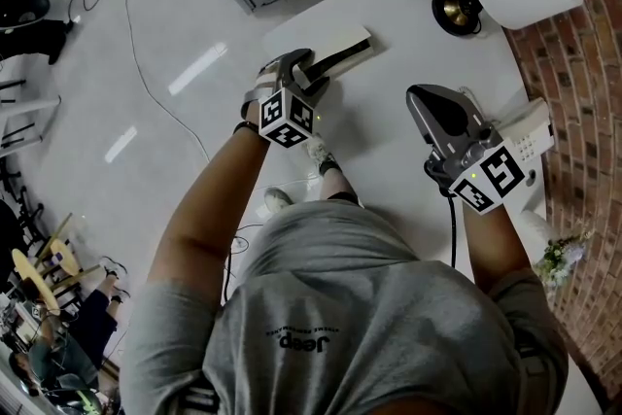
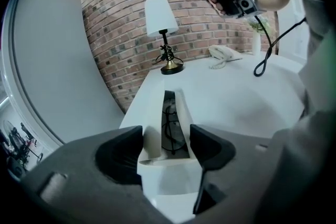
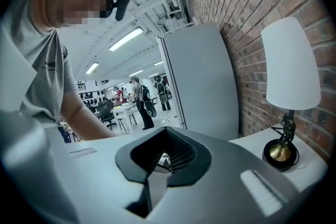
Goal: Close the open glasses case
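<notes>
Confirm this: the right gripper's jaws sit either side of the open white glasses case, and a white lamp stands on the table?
No, that is the left gripper; its jaws sit either side of the glasses case, as the left gripper view shows. The lamp is on the table.
</notes>
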A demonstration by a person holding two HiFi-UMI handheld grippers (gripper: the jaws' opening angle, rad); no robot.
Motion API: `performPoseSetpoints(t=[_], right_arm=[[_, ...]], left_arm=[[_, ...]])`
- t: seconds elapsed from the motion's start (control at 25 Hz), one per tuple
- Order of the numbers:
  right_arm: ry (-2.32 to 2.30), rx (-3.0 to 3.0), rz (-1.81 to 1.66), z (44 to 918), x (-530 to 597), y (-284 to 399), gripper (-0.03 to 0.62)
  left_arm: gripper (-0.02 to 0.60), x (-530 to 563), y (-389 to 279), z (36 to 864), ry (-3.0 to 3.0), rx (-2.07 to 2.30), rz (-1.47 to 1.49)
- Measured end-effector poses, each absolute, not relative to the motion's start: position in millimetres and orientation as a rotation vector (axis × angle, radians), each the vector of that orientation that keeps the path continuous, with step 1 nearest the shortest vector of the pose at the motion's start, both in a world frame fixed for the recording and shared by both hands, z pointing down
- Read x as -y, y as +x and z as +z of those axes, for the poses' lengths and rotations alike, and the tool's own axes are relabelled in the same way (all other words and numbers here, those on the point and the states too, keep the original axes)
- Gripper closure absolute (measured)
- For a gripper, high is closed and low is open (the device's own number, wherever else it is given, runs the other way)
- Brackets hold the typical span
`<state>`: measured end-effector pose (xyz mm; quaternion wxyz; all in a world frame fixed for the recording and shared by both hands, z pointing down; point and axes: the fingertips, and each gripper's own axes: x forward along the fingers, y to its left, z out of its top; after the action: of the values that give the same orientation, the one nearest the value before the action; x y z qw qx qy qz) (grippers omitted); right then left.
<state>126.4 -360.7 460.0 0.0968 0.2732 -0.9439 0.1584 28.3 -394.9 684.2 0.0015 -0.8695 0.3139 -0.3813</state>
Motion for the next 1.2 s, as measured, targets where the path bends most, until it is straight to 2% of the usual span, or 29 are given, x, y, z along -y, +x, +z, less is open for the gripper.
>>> performPoseSetpoints(t=[0.24, 0.32, 0.8, 1.2], right_arm=[[0.804, 2.798, 0.479, 460, 358, 125, 0.583], [0.802, 2.803, 0.481, 458, 358, 124, 0.583], [0.784, 2.805, 0.467, 454, 352, 115, 0.583], [0.754, 2.816, 0.428, 441, 350, 102, 0.583]], left_arm=[[0.305, 380, 38, 688, -2.693, -0.872, -1.246], [0.330, 370, 45, 690, -2.742, -0.822, -1.249], [0.325, 368, 47, 689, -2.798, -0.790, -1.263], [0.324, 366, 43, 639, -2.969, -0.887, -1.020]])
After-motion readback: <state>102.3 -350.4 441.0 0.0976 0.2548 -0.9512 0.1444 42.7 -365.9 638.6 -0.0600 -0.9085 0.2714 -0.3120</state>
